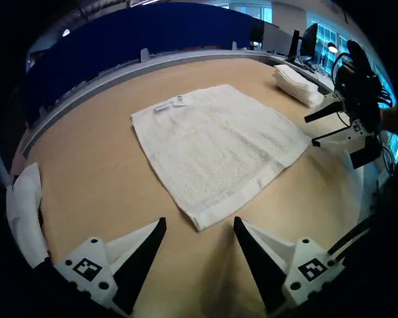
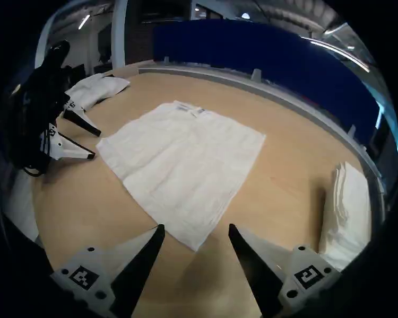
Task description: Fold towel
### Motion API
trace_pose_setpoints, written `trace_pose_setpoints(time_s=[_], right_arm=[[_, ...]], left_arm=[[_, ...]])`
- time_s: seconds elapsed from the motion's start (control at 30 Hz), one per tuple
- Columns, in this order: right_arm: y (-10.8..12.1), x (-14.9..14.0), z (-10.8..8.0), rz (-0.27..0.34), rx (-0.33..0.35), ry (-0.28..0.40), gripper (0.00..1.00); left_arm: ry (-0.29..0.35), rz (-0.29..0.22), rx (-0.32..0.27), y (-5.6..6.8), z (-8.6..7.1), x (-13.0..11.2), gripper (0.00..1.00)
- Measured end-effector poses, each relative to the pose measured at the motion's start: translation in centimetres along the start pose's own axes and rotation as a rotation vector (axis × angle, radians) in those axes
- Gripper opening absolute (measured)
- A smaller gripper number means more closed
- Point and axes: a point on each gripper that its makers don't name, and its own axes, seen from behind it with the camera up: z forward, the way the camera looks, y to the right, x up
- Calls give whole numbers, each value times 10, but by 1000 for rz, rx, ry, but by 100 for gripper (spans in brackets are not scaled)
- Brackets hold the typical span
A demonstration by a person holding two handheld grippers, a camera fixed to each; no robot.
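Left gripper view: a loose white cloth (image 1: 26, 212) lies at 8 o'clock on the wooden table (image 1: 98, 169). At 6 o'clock the left gripper (image 1: 198, 222) stands with jaws wide and nothing between them, and the towel's near corner lies at the gap between its fingertips. The towel (image 1: 220, 143) is spread flat at centre, with its tags (image 1: 170, 104) on the far edge at 11 o'clock. A stack of folded towels (image 1: 297, 85) sits at 2 o'clock. The right gripper (image 1: 310, 131) is at 3 o'clock, just off the towel's right corner, with its jaws apart and empty. Right gripper view: the left gripper (image 2: 96, 144) is at 9 o'clock beside the towel's left corner, the towel (image 2: 183, 159) is flat at centre, the right gripper (image 2: 196, 228) is at 6 o'clock with jaws wide and empty, and the folded stack (image 2: 350, 212) is at 4 o'clock.
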Motion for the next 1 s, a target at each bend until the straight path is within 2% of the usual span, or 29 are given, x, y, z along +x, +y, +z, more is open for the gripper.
trace_pose_setpoints(time_s=[0.17,0.6,0.8,0.87,1.0], right_arm=[[-1,-6,2,7,8,-13,79],[-5,-16,6,29,32,-37,64],[-7,-19,6,26,39,-43,55],[-7,-19,7,28,42,-42,51],[-4,-19,9,35,39,-42,33]], left_arm=[[-6,14,3,1,2,0,85],[-17,-2,1,2,3,0,68],[-21,5,-1,6,5,-1,53],[-22,11,-3,8,5,0,52],[-28,12,-8,8,4,0,48]])
